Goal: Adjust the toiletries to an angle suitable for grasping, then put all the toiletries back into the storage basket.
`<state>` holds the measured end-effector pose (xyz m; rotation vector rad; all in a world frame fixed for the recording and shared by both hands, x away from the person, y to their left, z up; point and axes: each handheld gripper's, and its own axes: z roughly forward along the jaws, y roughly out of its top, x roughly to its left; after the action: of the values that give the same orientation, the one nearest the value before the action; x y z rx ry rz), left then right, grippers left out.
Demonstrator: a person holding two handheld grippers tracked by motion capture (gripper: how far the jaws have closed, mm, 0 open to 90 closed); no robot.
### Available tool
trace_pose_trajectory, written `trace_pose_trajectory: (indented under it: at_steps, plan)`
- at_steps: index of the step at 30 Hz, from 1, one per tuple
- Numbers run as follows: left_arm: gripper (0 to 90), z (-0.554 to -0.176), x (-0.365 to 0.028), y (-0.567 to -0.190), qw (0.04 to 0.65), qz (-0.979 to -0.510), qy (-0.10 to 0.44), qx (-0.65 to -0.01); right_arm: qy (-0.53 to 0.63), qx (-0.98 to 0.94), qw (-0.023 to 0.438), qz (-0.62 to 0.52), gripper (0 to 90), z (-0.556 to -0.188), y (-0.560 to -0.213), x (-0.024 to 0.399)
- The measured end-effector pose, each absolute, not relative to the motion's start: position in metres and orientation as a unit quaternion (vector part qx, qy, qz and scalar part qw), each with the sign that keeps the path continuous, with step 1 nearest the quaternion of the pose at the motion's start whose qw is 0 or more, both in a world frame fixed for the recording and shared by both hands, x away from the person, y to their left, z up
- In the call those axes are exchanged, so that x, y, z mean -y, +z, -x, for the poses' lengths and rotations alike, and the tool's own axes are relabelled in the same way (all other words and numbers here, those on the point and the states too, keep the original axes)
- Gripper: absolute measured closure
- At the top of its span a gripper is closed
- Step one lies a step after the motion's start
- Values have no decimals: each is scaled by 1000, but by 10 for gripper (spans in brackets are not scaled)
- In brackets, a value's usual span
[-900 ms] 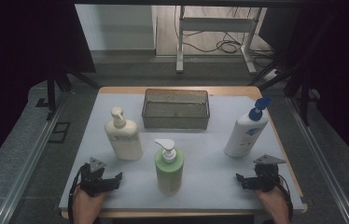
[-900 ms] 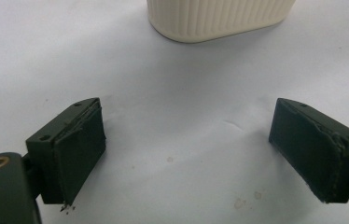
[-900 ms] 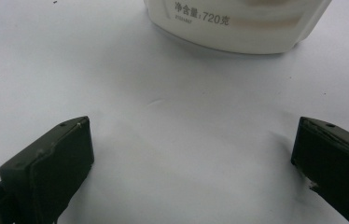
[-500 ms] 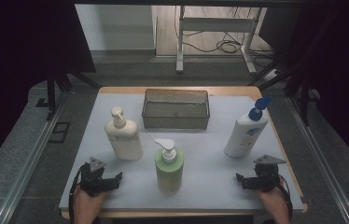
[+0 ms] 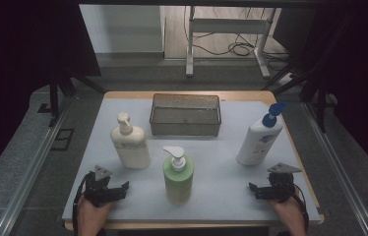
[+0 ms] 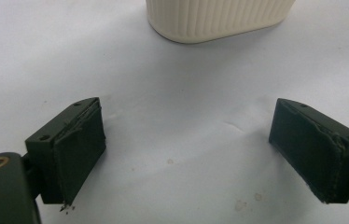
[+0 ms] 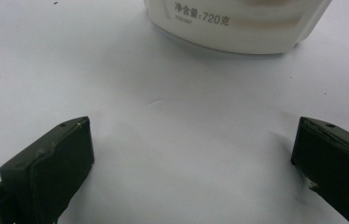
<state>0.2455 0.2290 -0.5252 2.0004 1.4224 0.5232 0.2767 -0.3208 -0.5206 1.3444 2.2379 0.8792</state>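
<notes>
Both tongs, left tongs [image 5: 115, 189] and right tongs [image 5: 260, 191], gape wide, grasping nothing.

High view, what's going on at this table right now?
A person rests both hands at the near edge of the table, one set of tongs in each. The left tongs and right tongs are open and hold nothing. Three pump bottles stand upright and untouched: a cream bottle ahead of the left tongs, a green bottle in the middle, a white bottle with a blue pump ahead of the right. A wire basket sits at the back.
</notes>
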Motion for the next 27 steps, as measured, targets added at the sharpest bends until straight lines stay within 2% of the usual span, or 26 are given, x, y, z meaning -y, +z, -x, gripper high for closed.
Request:
trace_pose_trajectory:
  at_steps: [16,19,21,27]
  plan:
    - [100,-245,-229,-525,312,-758,198,-538,314,-800,189,-475,9,-277,-519,322]
    - [100,-245,-229,-525,312,-757,198,-538,316,-800,189,-474,64,-276,-518,323]
    - [100,-245,-229,-525,312,-757,199,-538,320,-798,189,-474,142,-276,-515,325]
    - [101,-245,-229,-526,313,-757,200,-538,330,-798,180,-471,173,-277,-512,325]
